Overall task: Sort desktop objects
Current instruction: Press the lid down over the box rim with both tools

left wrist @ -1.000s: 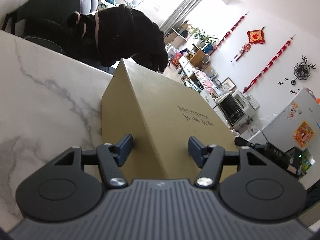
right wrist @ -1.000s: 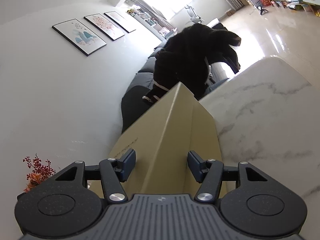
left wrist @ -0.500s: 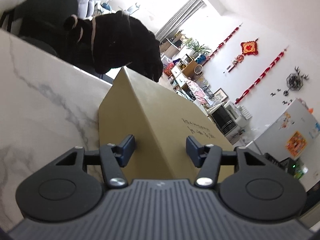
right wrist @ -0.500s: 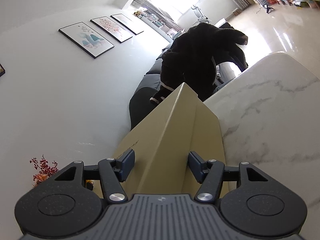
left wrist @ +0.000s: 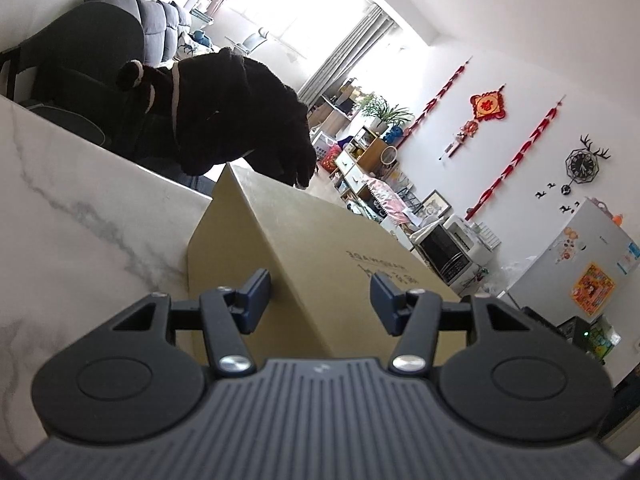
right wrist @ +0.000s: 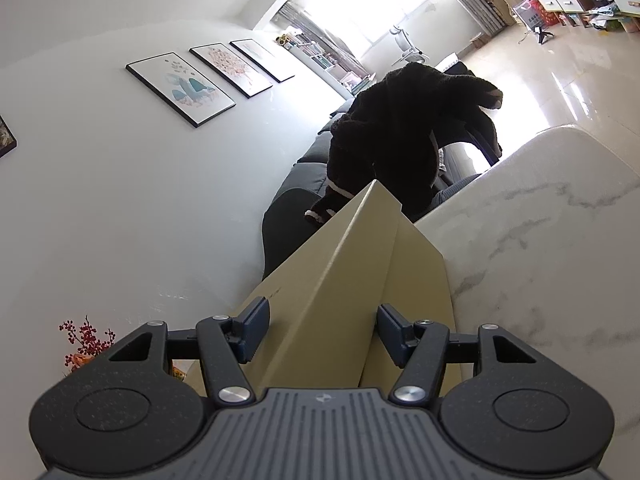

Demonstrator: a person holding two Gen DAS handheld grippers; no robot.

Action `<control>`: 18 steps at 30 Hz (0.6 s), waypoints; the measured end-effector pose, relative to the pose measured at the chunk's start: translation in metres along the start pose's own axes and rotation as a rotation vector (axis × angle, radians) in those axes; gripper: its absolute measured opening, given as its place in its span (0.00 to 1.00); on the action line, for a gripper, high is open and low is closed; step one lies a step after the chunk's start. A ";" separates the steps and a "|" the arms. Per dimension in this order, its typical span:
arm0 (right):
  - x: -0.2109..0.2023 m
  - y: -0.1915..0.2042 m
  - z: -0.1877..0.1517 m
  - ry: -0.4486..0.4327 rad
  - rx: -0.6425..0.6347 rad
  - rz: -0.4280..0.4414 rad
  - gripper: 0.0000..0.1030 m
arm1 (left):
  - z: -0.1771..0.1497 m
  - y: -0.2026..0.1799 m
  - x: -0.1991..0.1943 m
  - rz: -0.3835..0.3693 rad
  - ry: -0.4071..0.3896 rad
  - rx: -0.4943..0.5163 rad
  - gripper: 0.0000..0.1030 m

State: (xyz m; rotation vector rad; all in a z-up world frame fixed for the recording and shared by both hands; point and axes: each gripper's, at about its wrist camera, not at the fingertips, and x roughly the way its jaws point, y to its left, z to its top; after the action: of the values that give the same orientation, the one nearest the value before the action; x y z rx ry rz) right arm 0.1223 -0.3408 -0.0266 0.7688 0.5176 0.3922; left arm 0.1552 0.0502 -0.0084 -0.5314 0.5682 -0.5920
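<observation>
Cardboard box [left wrist: 320,264] straddled at two corners by both grippers.

Blue-padded left gripper [left wrist: 320,296] has just narrowed its jaws around the near box corner since a second ago; its pads sit beside the faces, a sliver of gap showing, so likely a grip is being set up for moving the box. Right gripper [right wrist: 322,330], half open, straddles its own corner of the box [right wrist: 360,264], pads seemingly not pressing. From each gripper the box runs toward 12 o'clock over the marble table [left wrist: 80,216]; beyond, a dark coat [left wrist: 240,116] hangs over a chair.

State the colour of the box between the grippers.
Tan, plain cardboard box; clearest in the left wrist view.
</observation>
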 end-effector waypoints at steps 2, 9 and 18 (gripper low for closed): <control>0.002 0.000 0.001 0.002 -0.005 -0.003 0.61 | 0.001 0.004 0.005 0.011 0.013 -0.007 0.52; 0.015 -0.006 0.006 0.054 -0.001 -0.039 0.63 | 0.004 0.024 0.020 -0.005 0.071 -0.103 0.58; 0.015 -0.004 0.003 0.030 -0.024 -0.026 0.62 | -0.003 0.021 0.013 -0.004 0.001 -0.099 0.50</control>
State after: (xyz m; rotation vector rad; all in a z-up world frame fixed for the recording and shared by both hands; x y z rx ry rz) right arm 0.1369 -0.3371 -0.0323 0.7329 0.5492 0.3854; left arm 0.1697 0.0557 -0.0279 -0.6257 0.6002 -0.5700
